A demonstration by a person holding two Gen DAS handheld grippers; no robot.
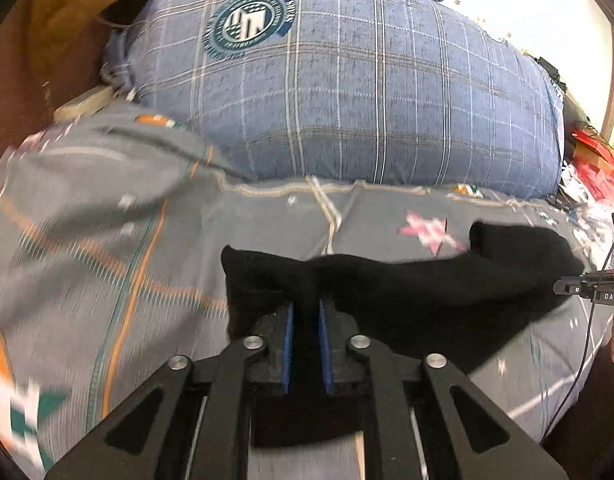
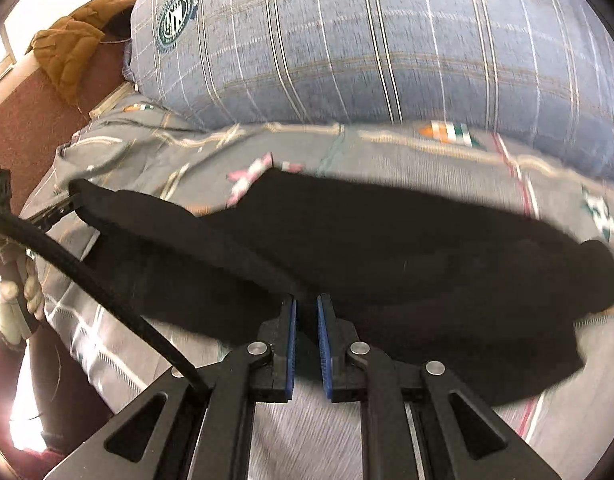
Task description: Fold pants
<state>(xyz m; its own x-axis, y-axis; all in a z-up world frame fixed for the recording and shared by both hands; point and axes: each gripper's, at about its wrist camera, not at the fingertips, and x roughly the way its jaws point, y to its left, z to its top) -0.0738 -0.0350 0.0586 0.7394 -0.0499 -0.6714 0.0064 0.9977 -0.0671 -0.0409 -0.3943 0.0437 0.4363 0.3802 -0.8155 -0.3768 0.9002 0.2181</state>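
Grey patterned bedsheet (image 1: 107,240) fills both views, brown jacket (image 1: 75,4) upper left, big blue plaid duvet (image 1: 347,92) top center. Left gripper (image 1: 307,312) pinches the black pants (image 1: 407,296) mid-frame; right gripper (image 2: 306,308) clamps their edge too, pants (image 2: 387,248) stretched across.

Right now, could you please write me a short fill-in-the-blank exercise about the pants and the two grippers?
1. The pants are ____ in colour.
2. The left gripper is shut on the ____.
3. Behind the pants lies a blue plaid ____ bearing a round emblem.
4. The bedsheet under the pants is mostly ____.

Missing words: black; pants; pillow; grey
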